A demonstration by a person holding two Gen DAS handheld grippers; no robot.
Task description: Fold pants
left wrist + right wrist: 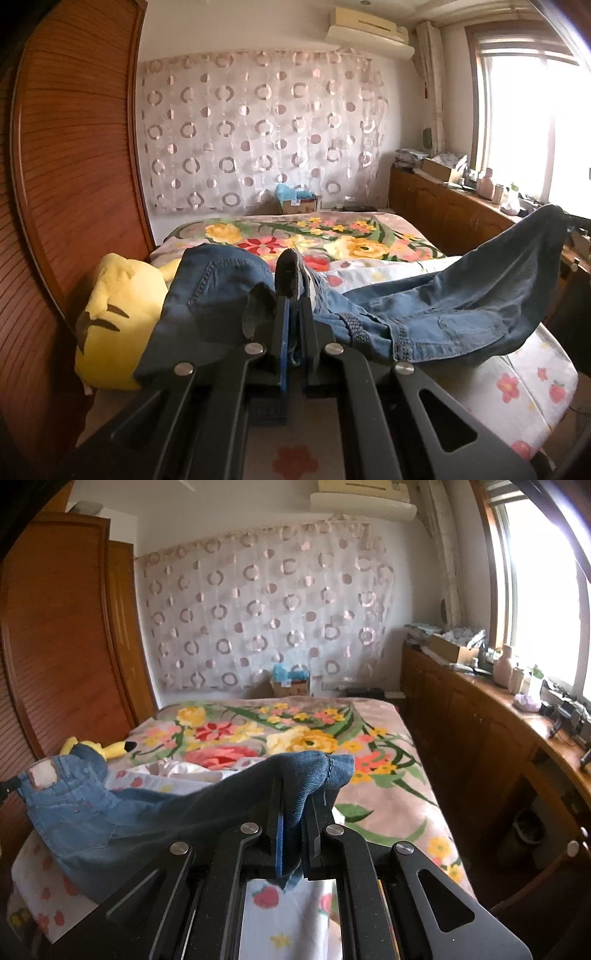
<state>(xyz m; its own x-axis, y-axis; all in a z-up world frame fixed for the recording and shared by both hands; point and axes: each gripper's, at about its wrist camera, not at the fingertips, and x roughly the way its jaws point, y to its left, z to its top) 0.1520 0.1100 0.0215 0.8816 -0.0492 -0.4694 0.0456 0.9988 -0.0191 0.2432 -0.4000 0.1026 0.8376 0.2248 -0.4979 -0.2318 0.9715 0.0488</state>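
Note:
Blue denim pants hang stretched between my two grippers above the bed. In the left wrist view my left gripper is shut on the waist end, with a pocket and waistband bunched around its fingers; the legs run off to the right, up to the far hem. In the right wrist view my right gripper is shut on the leg hem of the pants, whose cloth folds over the fingertips. From there the pants sag left toward the waist end with its pale patch.
A bed with a flowered blanket and a strawberry-print sheet lies below. A yellow plush toy sits at the left by the wooden wardrobe. A wooden cabinet with clutter runs along the window at right.

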